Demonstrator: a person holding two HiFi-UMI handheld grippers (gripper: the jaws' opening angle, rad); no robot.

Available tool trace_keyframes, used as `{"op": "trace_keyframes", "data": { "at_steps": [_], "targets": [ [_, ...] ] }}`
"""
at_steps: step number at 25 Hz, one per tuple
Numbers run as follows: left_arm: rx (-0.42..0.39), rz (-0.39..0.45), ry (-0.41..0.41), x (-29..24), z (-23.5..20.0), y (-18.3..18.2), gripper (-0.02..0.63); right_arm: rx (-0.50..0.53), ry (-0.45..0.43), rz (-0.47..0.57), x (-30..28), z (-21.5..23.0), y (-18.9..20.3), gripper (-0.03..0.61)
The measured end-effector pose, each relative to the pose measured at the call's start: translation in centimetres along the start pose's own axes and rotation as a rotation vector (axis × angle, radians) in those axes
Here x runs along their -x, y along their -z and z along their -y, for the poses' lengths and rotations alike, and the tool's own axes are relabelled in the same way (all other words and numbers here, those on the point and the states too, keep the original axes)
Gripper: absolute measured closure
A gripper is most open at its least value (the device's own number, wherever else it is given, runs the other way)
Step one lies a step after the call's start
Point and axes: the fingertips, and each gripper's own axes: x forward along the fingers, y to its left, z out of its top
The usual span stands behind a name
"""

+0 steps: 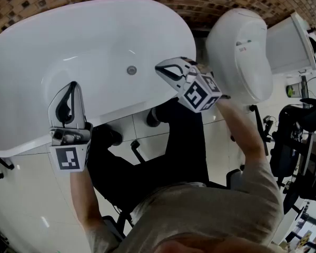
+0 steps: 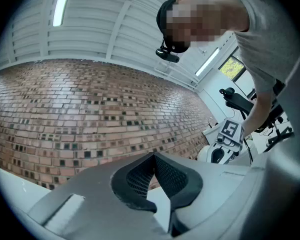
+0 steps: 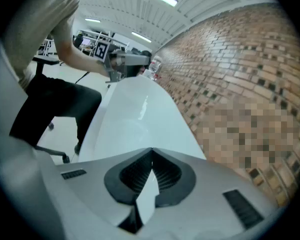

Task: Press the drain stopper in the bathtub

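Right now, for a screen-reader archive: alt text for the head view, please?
A white oval bathtub with a round metal drain stopper inside fills the view. The left gripper and right gripper hover at its near rim, jaws shut, empty.

- white oval bathtub point(image 1: 95, 41): left end cut off by head view's edge, bit of near rim behind left gripper point(image 1: 71, 88)
- small round silver drain stopper point(image 1: 131, 70): way too tiny to tell if up or down
- right gripper view: near part of tub blocked by right gripper point(image 3: 151, 150), its own grey body
- rounded white plastic shell point(image 1: 237, 51): small label unreadable
- black shoe point(image 1: 152, 118): partly under tub edge
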Motion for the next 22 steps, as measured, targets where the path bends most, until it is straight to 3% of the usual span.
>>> {"op": "trace_keyframes", "data": {
  "at_steps": [5, 9, 11, 17, 22],
  "targets": [
    [0.014, -0.059, -0.008, -2.4, -1.8, 7.1, 0.621, 0.112, -0.211, -0.220, -14.0, 0.2, 8.8, 0.578],
    [0.030, -0.057, -0.030, -2.5, -1.5, 10.5, 0.621, 0.110, -0.440, -0.394, -24.3, -3.2, 17.2, 0.578],
    [0.055, -0.070, -0.061, -1.9, -1.6, 12.0, 0.621, 0.118, -0.505, -0.436, -27.7, -5.2, 19.8, 0.578],
    [0.137, -0.072, -0.138, -1.1, -2.7, 13.4, 0.621, 0.137, -0.542, -0.524, -36.3, -7.9, 26.7, 0.577],
    [0.063, -0.076, -0.122, -1.2, -1.8, 13.5, 0.621, 0.118, -0.548, -0.601, -40.1, -10.2, 31.8, 0.577]
  ]
}}
